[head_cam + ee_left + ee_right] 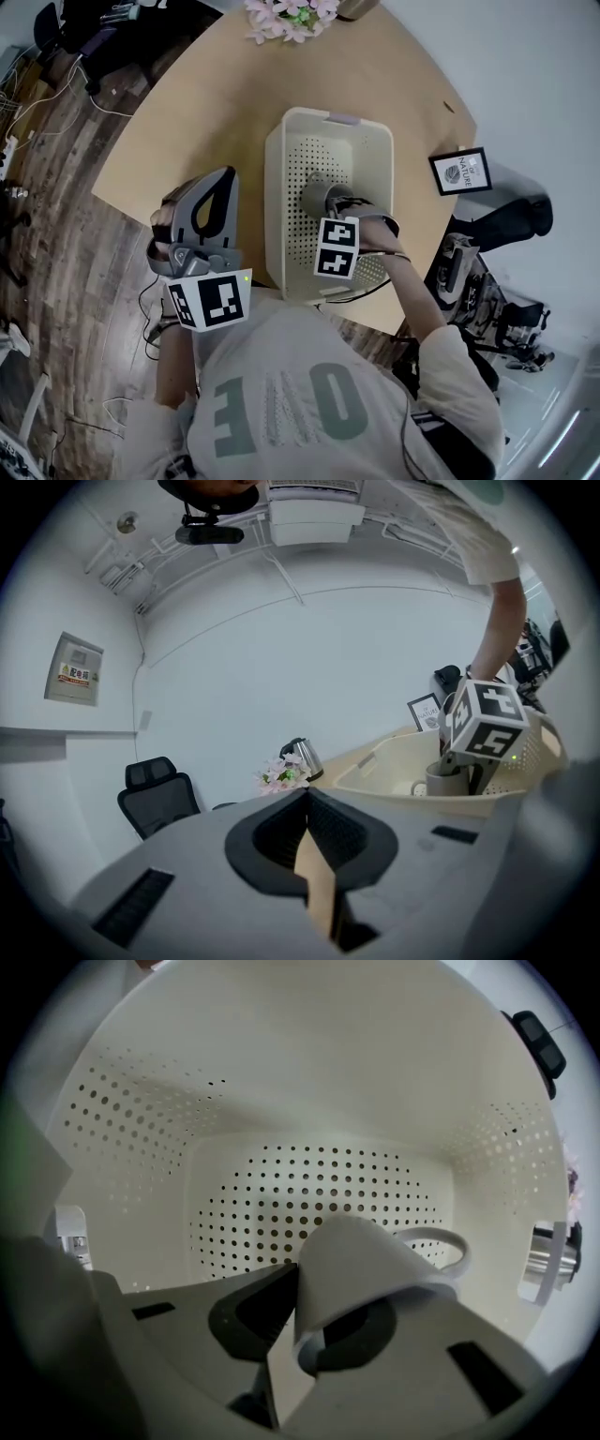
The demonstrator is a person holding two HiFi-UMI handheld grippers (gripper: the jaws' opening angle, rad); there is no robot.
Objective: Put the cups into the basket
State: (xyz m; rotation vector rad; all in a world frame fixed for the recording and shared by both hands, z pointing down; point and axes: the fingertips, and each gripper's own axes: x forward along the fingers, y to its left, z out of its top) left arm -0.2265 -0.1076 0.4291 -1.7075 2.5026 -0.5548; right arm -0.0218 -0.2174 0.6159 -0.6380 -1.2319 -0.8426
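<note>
A cream perforated basket [281, 159] stands on the round wooden table [187, 112]. My right gripper [330, 208] reaches down inside the basket, shut on the wall of a grey cup [316, 195] with a handle. In the right gripper view the cup [366, 1255] sits pinched between the jaws, its handle to the right, with the basket's [281, 1101] dotted walls all around. My left gripper [214, 202] hovers left of the basket over the table, shut and holding nothing. In the left gripper view the jaws [307, 829] meet, and the basket [394, 766] and cup [444, 782] show at right.
Pink flowers [289, 17] stand at the table's far edge, with a kettle [305, 755] beside them. A small framed sign [461, 172] stands right of the basket. A black office chair [157, 794] stands beyond the table. Cables lie on the wooden floor at left.
</note>
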